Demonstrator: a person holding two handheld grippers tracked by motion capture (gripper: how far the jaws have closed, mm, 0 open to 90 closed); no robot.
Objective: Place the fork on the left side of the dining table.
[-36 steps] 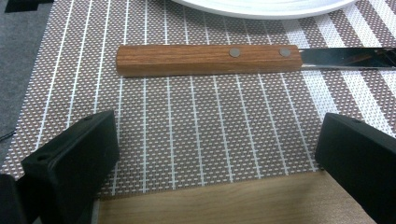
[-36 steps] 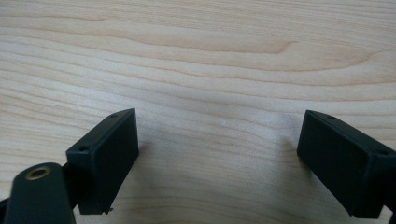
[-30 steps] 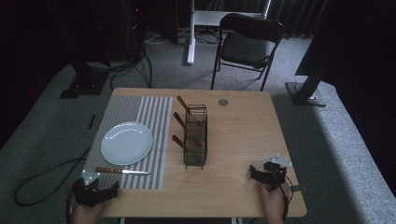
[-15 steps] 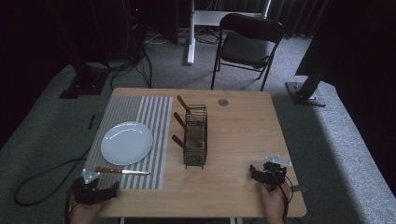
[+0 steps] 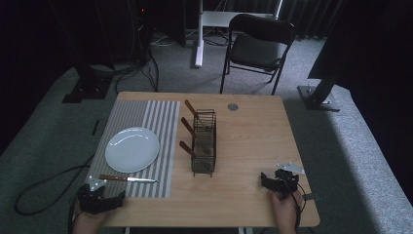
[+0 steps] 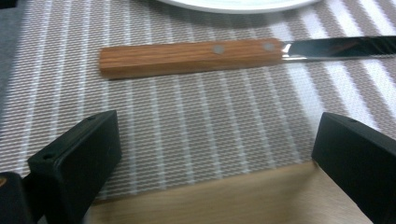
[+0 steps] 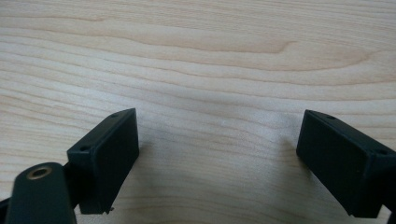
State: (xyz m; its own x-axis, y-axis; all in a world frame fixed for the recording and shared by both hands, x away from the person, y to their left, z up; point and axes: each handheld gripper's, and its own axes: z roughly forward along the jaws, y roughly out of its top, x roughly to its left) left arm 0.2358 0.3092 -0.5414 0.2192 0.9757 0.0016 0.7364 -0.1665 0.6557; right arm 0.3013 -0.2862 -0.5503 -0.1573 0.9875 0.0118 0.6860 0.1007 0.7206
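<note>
From the high view, the light wooden bench (image 5: pixel 253 146) carries a striped grey placemat (image 5: pixel 146 117), a round white plate (image 5: pixel 132 149) and a dark wire caddy (image 5: pixel 204 142) holding wooden-handled utensils. The left gripper (image 5: pixel 100 197) rests at seven o'clock, the right gripper (image 5: pixel 280 181) at five.

In the left gripper view, jaws spread, the wooden-handled table knife (image 6: pixel 243 50) lies crosswise at twelve o'clock, blade toward three. Likely nothing has begun; grasping its handle seems next.

In the right gripper view, jaws spread over bare wood.

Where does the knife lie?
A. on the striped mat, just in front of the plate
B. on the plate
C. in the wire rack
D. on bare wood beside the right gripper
A: the knife lies flat on the striped mat, beside the near edge of the plate.
</note>
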